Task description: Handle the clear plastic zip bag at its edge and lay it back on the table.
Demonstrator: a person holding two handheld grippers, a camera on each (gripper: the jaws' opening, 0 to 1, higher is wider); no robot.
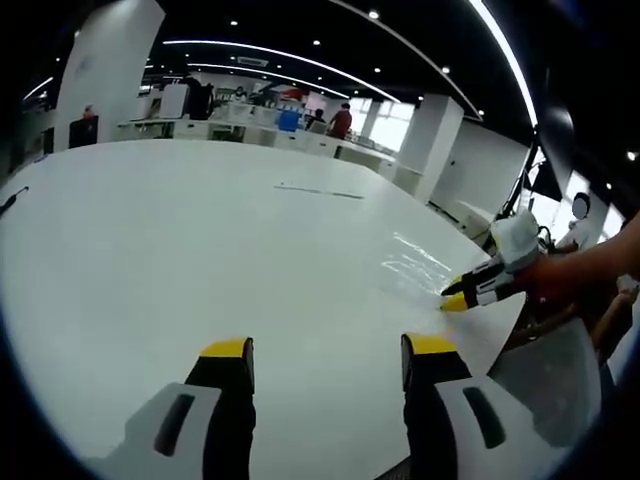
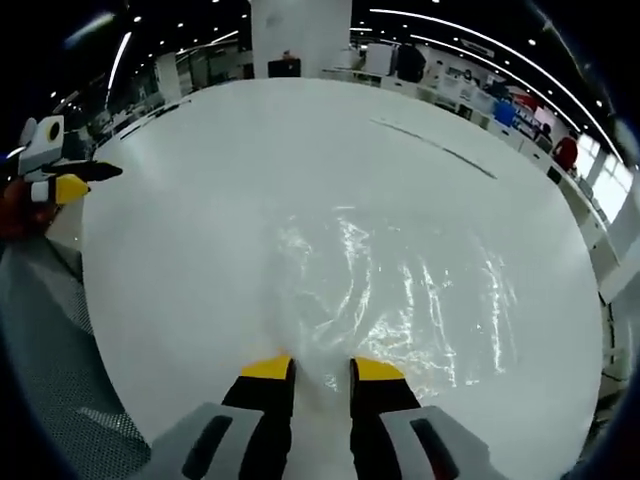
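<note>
Right gripper apparently pinching zip bag edge on table.

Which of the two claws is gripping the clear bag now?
The right claw: its jaws pinch the edge of the clear plastic zip bag on the white table. The left claw is open, jaws apart over bare table.

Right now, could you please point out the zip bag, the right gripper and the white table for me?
zip bag (image 2: 390, 290): right gripper view, its crinkled clear middle.
right gripper (image 2: 322, 372): right gripper view, midway between its yellow tips, at the bag's edge.
white table (image 1: 180, 230): left gripper view, bare top.
</note>
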